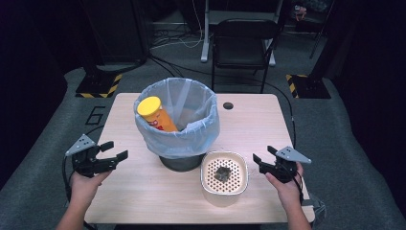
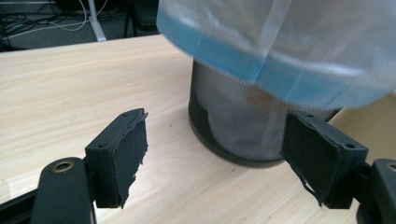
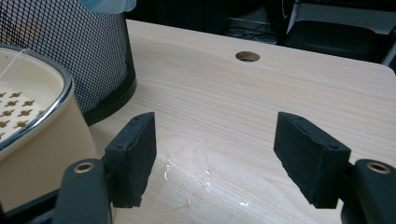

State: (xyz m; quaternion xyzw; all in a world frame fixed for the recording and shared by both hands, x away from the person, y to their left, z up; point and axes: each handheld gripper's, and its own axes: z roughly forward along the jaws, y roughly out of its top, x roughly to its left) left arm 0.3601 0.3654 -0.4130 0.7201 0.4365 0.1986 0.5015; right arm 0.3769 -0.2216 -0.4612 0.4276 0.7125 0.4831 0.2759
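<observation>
A black mesh bin [image 1: 181,162] lined with a pale blue bag [image 1: 191,136] stands mid-table, and a yellow-lidded chip can [image 1: 155,115] leans inside it. To the bin's front right sits a cream container [image 1: 207,186] with a perforated insert and a dark crumpled lump [image 1: 223,174] on it. My left gripper [image 1: 118,149] hovers low at the bin's left, open and empty. In the left gripper view the bin's mesh wall [image 2: 233,121] lies just beyond my left gripper [image 2: 219,140]. My right gripper [image 1: 263,153] is open and empty right of the container. Beside my right gripper [image 3: 215,140] is the container's wall [image 3: 42,135].
The light wooden table [image 1: 143,191] has a round cable hole [image 1: 228,105] at its back right. A black chair [image 1: 242,40] stands behind the table on the grey floor. A small wet patch [image 3: 187,179] glistens on the wood between the right jaws.
</observation>
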